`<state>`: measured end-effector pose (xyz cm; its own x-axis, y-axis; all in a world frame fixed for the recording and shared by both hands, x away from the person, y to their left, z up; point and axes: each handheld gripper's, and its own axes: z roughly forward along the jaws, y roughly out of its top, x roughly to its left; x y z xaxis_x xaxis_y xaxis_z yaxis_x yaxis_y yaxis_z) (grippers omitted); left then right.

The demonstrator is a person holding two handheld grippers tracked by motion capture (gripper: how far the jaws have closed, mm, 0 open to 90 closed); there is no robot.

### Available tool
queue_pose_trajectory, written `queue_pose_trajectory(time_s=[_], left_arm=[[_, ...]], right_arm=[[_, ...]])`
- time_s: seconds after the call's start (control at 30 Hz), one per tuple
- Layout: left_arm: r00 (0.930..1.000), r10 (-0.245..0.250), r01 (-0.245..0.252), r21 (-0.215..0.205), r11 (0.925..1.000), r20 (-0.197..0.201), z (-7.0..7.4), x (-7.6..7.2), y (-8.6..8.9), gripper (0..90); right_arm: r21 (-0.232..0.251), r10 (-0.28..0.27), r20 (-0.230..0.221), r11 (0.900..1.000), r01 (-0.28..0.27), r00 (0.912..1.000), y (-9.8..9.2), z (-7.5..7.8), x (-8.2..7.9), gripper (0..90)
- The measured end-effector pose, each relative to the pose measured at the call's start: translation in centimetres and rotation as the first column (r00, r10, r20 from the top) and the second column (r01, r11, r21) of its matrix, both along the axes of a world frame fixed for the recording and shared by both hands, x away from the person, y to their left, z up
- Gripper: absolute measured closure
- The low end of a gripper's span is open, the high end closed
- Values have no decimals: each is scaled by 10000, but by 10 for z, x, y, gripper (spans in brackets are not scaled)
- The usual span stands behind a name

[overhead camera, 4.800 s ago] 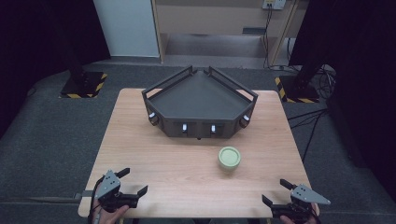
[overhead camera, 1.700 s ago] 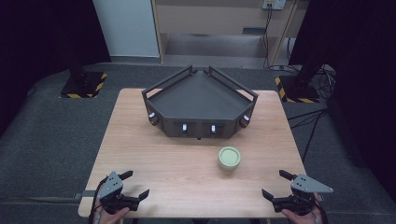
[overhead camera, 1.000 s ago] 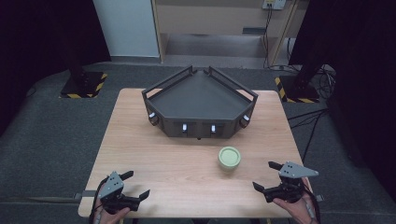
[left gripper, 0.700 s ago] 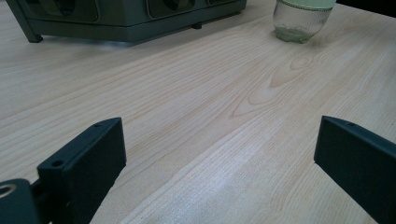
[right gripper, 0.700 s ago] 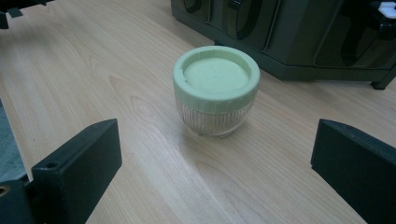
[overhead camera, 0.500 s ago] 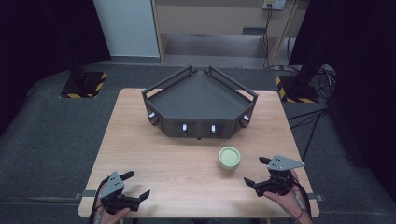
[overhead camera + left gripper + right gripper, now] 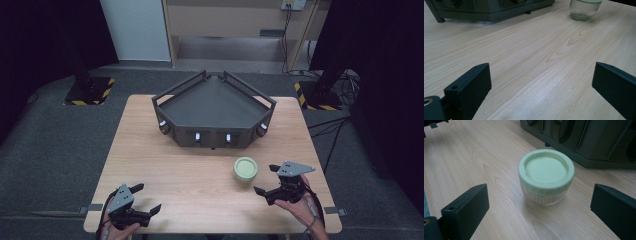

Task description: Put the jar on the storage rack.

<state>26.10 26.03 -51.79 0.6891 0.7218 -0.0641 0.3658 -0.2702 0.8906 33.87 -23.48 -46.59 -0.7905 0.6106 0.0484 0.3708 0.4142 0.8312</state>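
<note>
A small ribbed glass jar with a pale green lid (image 7: 245,169) (image 7: 546,176) stands upright on the wooden table (image 7: 200,165), in front of the dark tray. My right gripper (image 7: 266,179) (image 7: 539,212) is open just to the jar's right, jaws spread wide and pointing at it, not touching. The jar sits between and beyond the jaw tips in the right gripper view. My left gripper (image 7: 146,198) (image 7: 541,85) rests open near the table's front left corner with nothing between its jaws. From the left gripper view the jar (image 7: 585,9) appears far off.
A dark grey wedge-shaped tray with raised rails (image 7: 215,107) (image 7: 486,10) (image 7: 586,142) occupies the back middle of the table. Bare wood lies between the two grippers. Black stands with hazard-striped bases (image 7: 87,90) sit on the grey floor beyond the table.
My right gripper has moved from the table's front right corner inward and forward, up beside the jar. The left gripper has stayed in place. Both remain open.
</note>
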Motion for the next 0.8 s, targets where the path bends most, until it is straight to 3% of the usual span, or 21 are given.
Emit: queue_pose_trajectory(time_s=[0.8], left_arm=[[9999,-113,113,96,9999,-26,-1,0,-2,12]], right_arm=[[-89,145,-449,9998,-149,9989,27,-11,31,21]])
